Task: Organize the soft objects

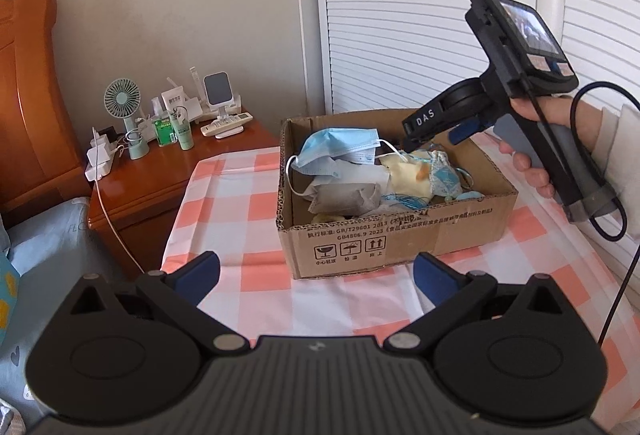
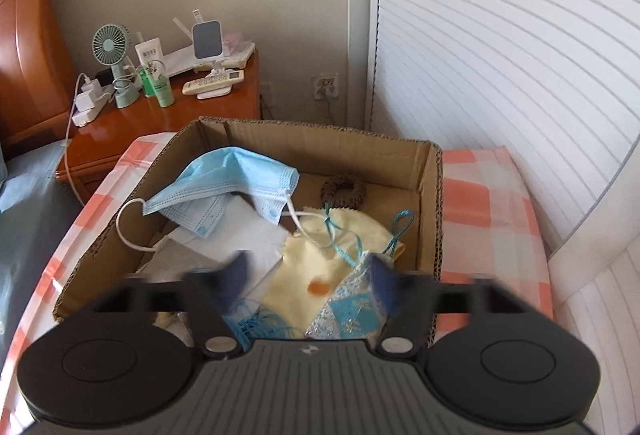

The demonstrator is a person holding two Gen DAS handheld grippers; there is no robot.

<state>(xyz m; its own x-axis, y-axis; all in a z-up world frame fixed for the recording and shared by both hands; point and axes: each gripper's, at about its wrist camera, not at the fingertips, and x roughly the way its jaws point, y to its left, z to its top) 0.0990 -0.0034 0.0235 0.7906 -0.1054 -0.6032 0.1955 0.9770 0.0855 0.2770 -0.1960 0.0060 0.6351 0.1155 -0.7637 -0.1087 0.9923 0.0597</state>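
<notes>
An open cardboard box point(image 1: 400, 243) point(image 2: 320, 143) stands on a pink-checked cloth point(image 1: 240, 195). Inside lie a blue face mask point(image 1: 340, 147) point(image 2: 228, 183), a yellow cloth point(image 1: 404, 175) point(image 2: 304, 267), a blue patterned pouch point(image 1: 444, 175) point(image 2: 348, 311), a grey pouch point(image 1: 348, 197), white cloth point(image 2: 240, 235) and a brown scrunchie point(image 2: 344, 191). My right gripper point(image 2: 310, 277) point(image 1: 434, 139) hangs open over the box's right half, above the yellow cloth and the pouch, gripping nothing. My left gripper point(image 1: 318, 275) is open and empty in front of the box.
A wooden nightstand point(image 1: 160, 171) to the left carries a small fan point(image 1: 122, 101), bottles, a remote and a power strip with a trailing white cable. White slatted doors point(image 1: 400, 15) stand close behind and right. A person's hand point(image 1: 532, 171) holds the right gripper's handle.
</notes>
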